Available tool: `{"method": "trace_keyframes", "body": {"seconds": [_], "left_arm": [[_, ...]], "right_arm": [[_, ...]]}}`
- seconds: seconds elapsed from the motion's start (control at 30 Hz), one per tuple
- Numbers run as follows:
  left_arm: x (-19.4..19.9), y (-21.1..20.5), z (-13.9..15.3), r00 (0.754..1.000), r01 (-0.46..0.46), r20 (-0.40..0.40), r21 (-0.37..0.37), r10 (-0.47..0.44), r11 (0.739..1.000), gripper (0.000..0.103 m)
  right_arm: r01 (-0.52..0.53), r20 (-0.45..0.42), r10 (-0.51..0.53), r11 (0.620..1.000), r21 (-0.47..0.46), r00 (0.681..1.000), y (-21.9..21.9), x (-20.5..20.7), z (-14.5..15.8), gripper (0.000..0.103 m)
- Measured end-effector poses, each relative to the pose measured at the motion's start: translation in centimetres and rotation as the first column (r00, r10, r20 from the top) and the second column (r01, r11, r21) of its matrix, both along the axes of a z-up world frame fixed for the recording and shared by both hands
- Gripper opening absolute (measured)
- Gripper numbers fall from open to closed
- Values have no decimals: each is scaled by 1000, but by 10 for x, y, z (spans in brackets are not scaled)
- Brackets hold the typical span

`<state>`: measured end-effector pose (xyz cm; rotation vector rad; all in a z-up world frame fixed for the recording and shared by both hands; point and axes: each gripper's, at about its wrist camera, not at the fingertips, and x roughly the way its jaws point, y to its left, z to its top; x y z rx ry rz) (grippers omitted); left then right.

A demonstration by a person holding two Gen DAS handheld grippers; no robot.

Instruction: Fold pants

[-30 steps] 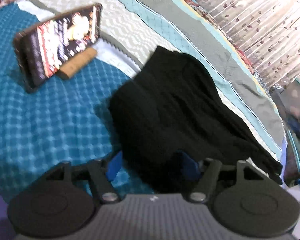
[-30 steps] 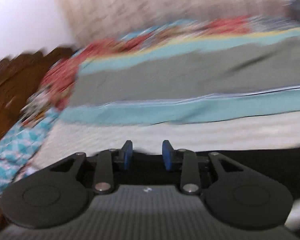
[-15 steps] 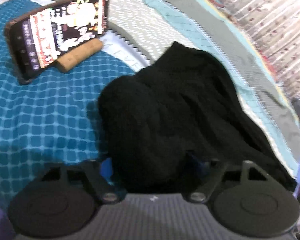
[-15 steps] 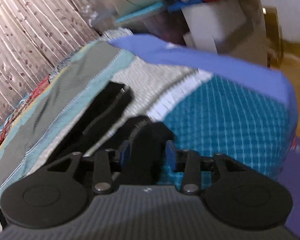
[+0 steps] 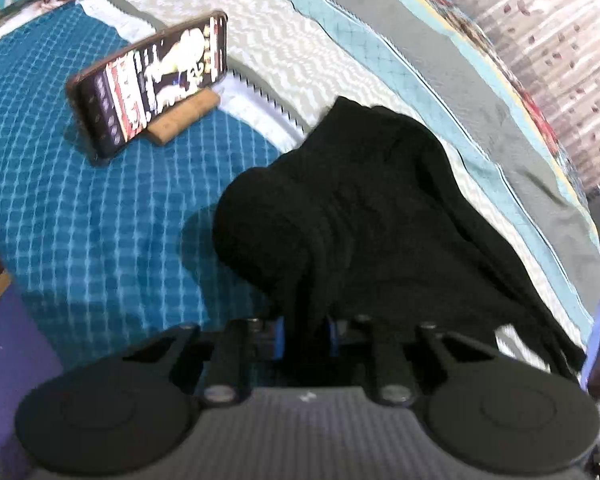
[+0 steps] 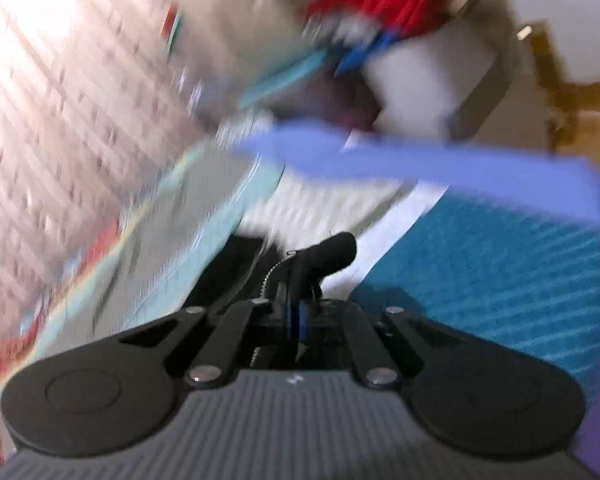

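Observation:
Black pants (image 5: 360,216) lie bunched on the bed, trailing toward its right end. My left gripper (image 5: 304,338) is closing on a thick fold at their near edge, and the blue pads pinch the cloth between them. In the blurred right wrist view my right gripper (image 6: 296,320) is shut on the other end of the pants (image 6: 324,256), and a black bunch of fabric with a pale zipper line sticks up just past the pads. The rest of the garment runs back to the left below that gripper.
A phone (image 5: 152,80) with a lit screen leans on a cork block (image 5: 184,118) on the teal checked bedspread (image 5: 80,216). Striped quilt bands (image 5: 440,92) and a curtain (image 5: 560,28) lie beyond. A blue-violet sheet edge (image 6: 440,168) marks the bed's end, with clutter behind.
My left jaws closed in on the near fold and lifted it a little. My right gripper swung across the bed to the far end of the pants and shut on the cloth.

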<state>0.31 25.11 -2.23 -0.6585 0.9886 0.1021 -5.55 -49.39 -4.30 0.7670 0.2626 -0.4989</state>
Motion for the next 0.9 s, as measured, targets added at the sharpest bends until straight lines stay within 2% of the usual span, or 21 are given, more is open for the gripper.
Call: {"method": "trace_keyframes", "body": {"seconds": [0.1, 0.2, 0.23, 0.27, 0.3, 0.33, 0.37, 0.4, 0.47, 0.53, 0.6, 0.7, 0.77, 0.83, 0.9], "left_arm": [[-2, -12, -15, 998, 48, -41, 20, -47, 999, 18], [2, -23, -37, 992, 66, -113, 64, -59, 996, 24], [1, -24, -38, 992, 70, -111, 72, -62, 995, 25], [0, -25, -35, 992, 81, -104, 76, -73, 994, 32], [-1, -25, -30, 991, 100, -100, 80, -92, 992, 42], [-5, -23, -25, 990, 113, -90, 82, -106, 990, 45], [-12, -20, -18, 990, 124, -76, 82, -117, 989, 47], [-19, -17, -11, 989, 139, -57, 75, -135, 987, 47], [-31, -7, 6, 987, 162, -13, 64, -162, 985, 47], [-34, 1, 31, 986, 153, 46, 121, -159, 981, 48], [-21, 7, 53, 982, 133, 107, 211, -158, 968, 53], [20, -6, 78, 962, 133, 170, 390, -213, 911, 57], [60, -28, 83, 933, 175, 190, 506, -307, 845, 59], [99, -49, 76, 912, 226, 166, 562, -376, 795, 61], [142, -69, 64, 885, 289, 140, 584, -445, 759, 65]], "right_arm": [[77, -52, -77, 997, 14, 996, -10, -24, -16, 6], [111, -192, -103, 993, 28, 976, -6, -30, -42, 7], [119, -226, -109, 992, 29, 968, -4, -28, -49, 8], [125, -240, -114, 992, 33, 964, 0, -30, -53, 15], [143, -229, -131, 989, 36, 965, 2, -35, -54, 19], [164, -216, -152, 986, 39, 964, 0, -37, -53, 24], [206, -199, -196, 978, 29, 960, 0, -43, -46, 35], [256, -175, -251, 967, 6, 952, 0, -49, -38, 37], [295, -145, -298, 954, -43, 943, -1, -52, -21, 37], [271, -124, -280, 959, -86, 952, 0, -46, -5, 37], [197, -104, -208, 975, -103, 973, 5, -27, 12, 37], [46, -99, -59, 991, -122, 993, 24, 17, 31, 37], [-45, -103, 33, 992, -120, 994, 37, 50, 38, 37], [-107, -121, 95, 989, -98, 988, 48, 83, 39, 38], [-152, -150, 139, 985, -78, 979, 58, 113, 36, 38]]}}
